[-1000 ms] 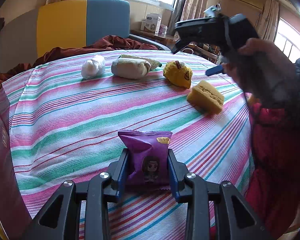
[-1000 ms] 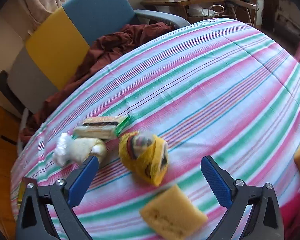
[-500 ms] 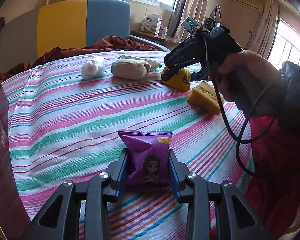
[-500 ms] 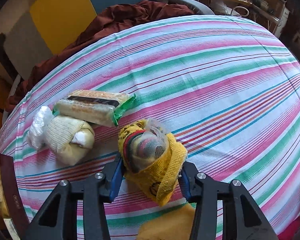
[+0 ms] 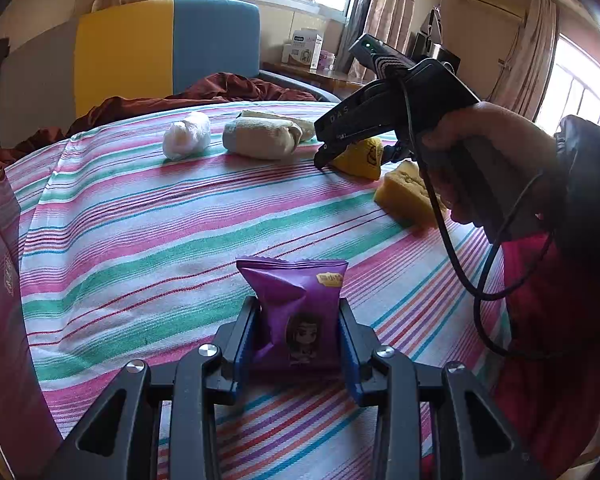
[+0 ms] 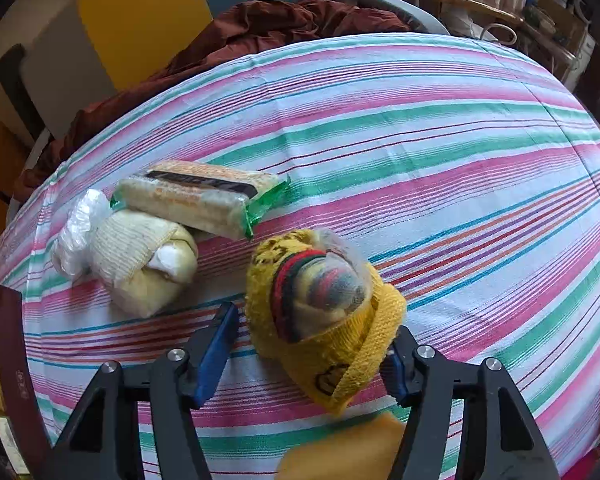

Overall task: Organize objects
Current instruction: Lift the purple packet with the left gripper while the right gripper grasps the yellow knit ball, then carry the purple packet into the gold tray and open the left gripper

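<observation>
My left gripper (image 5: 298, 338) is shut on a purple snack packet (image 5: 296, 314) that stands upright on the striped tablecloth (image 5: 140, 216). My right gripper (image 6: 312, 344) straddles a yellow knitted bundle (image 6: 324, 312); its right pad touches the knit and a gap shows at the left pad, so it is open. In the left wrist view the right gripper (image 5: 354, 152) is down at the yellow bundle (image 5: 360, 158). A yellow sponge (image 5: 406, 196) lies just right of it.
A cream rolled cloth (image 6: 140, 260), a white plastic bag ball (image 6: 76, 232) and a green-edged wrapped biscuit pack (image 6: 200, 196) lie left of the bundle. A dark red box edge (image 6: 8, 360) stands at the table's left. A sofa with a maroon blanket (image 6: 260, 28) lies behind.
My right gripper dropped from above onto the yellow bundle and narrowed around it, then widened slightly on the left side. My left gripper stayed still, holding the purple packet.
</observation>
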